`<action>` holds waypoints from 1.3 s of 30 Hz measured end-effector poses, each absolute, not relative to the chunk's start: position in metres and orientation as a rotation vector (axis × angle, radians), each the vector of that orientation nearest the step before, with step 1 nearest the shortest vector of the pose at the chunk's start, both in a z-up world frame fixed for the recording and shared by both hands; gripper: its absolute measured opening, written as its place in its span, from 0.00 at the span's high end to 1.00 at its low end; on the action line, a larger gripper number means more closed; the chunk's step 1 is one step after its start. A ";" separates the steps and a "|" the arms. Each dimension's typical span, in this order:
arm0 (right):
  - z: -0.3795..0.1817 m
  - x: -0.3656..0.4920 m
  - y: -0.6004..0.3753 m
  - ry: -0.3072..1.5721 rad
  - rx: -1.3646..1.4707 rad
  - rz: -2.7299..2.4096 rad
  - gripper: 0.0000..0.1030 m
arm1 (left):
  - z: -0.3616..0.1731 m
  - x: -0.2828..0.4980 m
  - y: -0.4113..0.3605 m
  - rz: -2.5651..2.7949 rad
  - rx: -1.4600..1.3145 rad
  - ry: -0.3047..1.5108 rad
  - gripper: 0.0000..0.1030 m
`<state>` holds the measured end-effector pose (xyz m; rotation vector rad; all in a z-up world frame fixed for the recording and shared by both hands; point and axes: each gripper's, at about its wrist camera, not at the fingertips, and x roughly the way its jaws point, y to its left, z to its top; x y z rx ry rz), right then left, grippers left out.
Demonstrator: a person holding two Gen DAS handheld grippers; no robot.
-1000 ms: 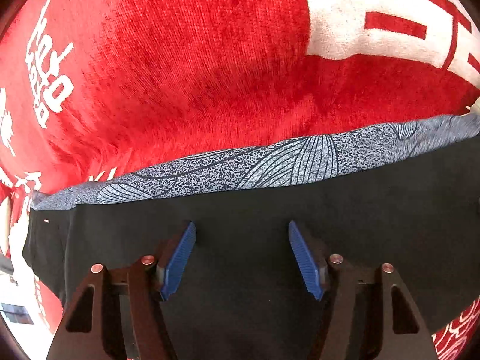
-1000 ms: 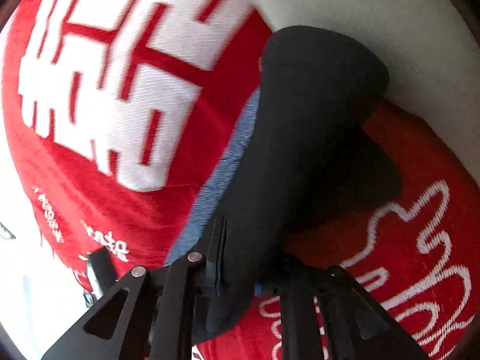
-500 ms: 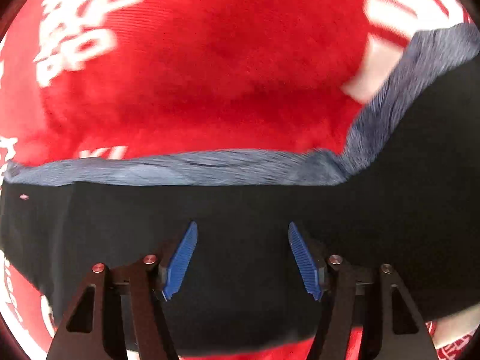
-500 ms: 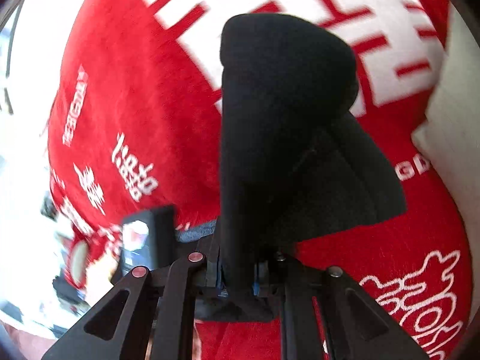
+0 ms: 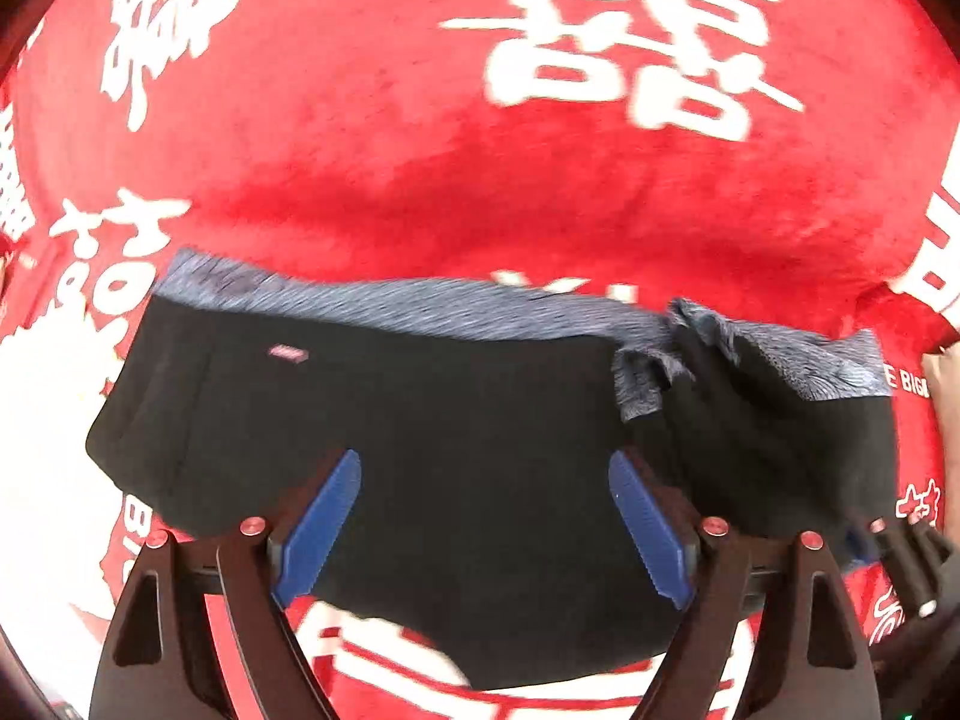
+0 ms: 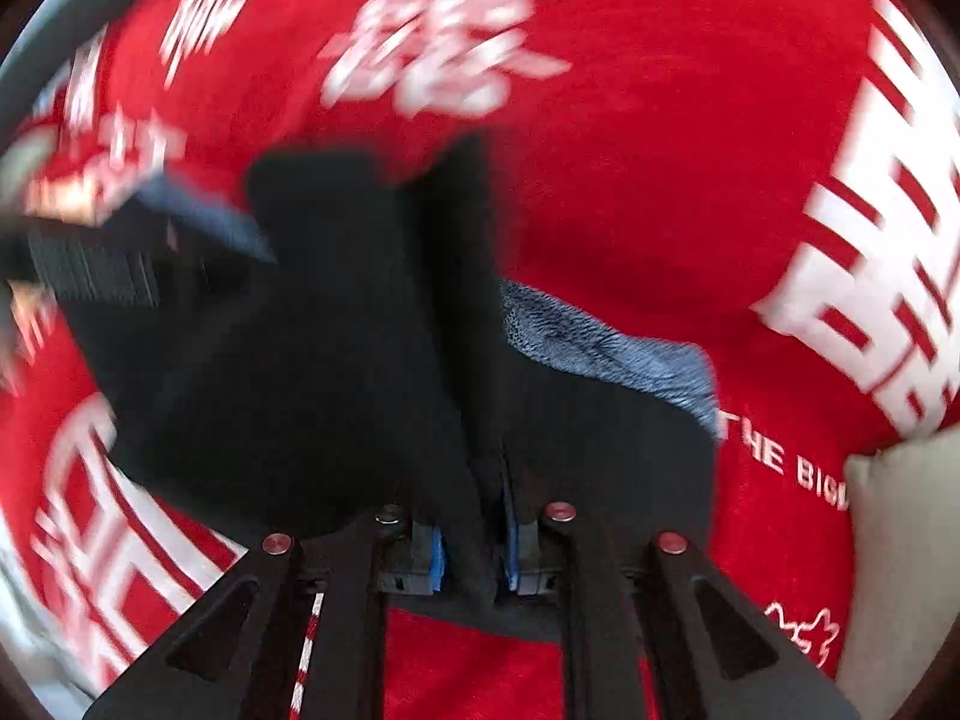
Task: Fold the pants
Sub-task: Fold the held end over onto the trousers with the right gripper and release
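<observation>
Black pants (image 6: 336, 372) apparently pinched by right fingers (image 6: 433, 561)

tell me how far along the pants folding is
Done: the black pants lie mostly flat on the red blanket, patterned waistband showing. In hand: the right gripper is shut on a fold of the pants; the left gripper is open above them. Left: laying that end over and tidying the bunched fabric.

Black pants (image 5: 468, 420) with blue-grey patterned band on red, white-lettered blanket (image 5: 420, 150).
</observation>
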<state>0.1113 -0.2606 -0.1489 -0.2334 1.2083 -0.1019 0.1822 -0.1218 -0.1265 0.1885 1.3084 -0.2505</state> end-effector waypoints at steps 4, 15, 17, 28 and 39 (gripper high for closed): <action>-0.178 0.113 -0.220 1.209 -0.476 -0.171 0.73 | -0.131 0.185 -0.099 -0.260 0.150 1.334 0.16; -0.126 0.071 -0.221 1.202 -0.456 -0.176 0.29 | -0.121 0.169 -0.141 -0.535 0.121 1.408 0.16; -0.118 0.063 -0.242 1.233 -0.325 -0.203 0.29 | -0.118 0.162 -0.160 -0.593 0.148 1.402 0.16; -0.104 0.046 -0.303 1.282 0.310 -0.174 0.40 | -0.130 0.143 -0.212 -0.660 0.221 1.480 0.91; -0.108 0.044 -0.349 1.272 0.570 -0.197 0.50 | -0.153 0.117 -0.195 -0.616 0.299 1.457 0.90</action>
